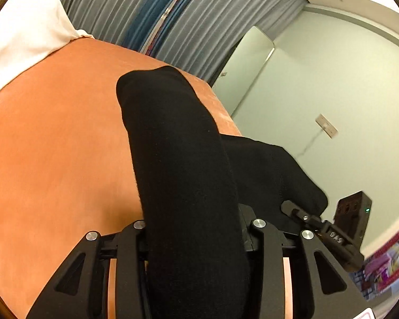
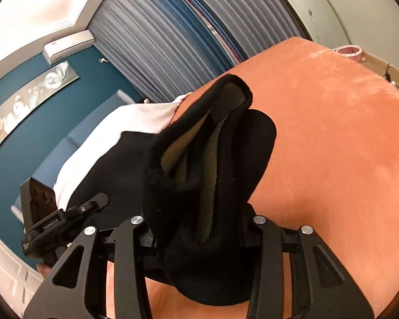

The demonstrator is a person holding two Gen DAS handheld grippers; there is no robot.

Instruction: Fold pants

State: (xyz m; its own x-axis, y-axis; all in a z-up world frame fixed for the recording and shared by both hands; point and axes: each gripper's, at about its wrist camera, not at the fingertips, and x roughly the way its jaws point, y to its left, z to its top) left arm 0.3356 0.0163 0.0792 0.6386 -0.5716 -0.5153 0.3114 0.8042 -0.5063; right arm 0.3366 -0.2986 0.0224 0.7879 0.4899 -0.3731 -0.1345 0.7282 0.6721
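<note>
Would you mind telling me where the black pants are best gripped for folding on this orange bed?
Probably the bunched end of the black pants: its stacked layers with grey lining stand up thick between the right gripper, which grips it from the near side.

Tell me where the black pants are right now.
The black pants are bunched between the fingers of both grippers, lifted over the orange bedspread; in the right wrist view their folded layers stand up mid-frame, with the white pillow behind.

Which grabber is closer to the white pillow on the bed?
Probably the left. The white pillow lies off the left gripper's left side; seen from the right gripper, the left gripper sits between. Both clamp the black pants.
</note>
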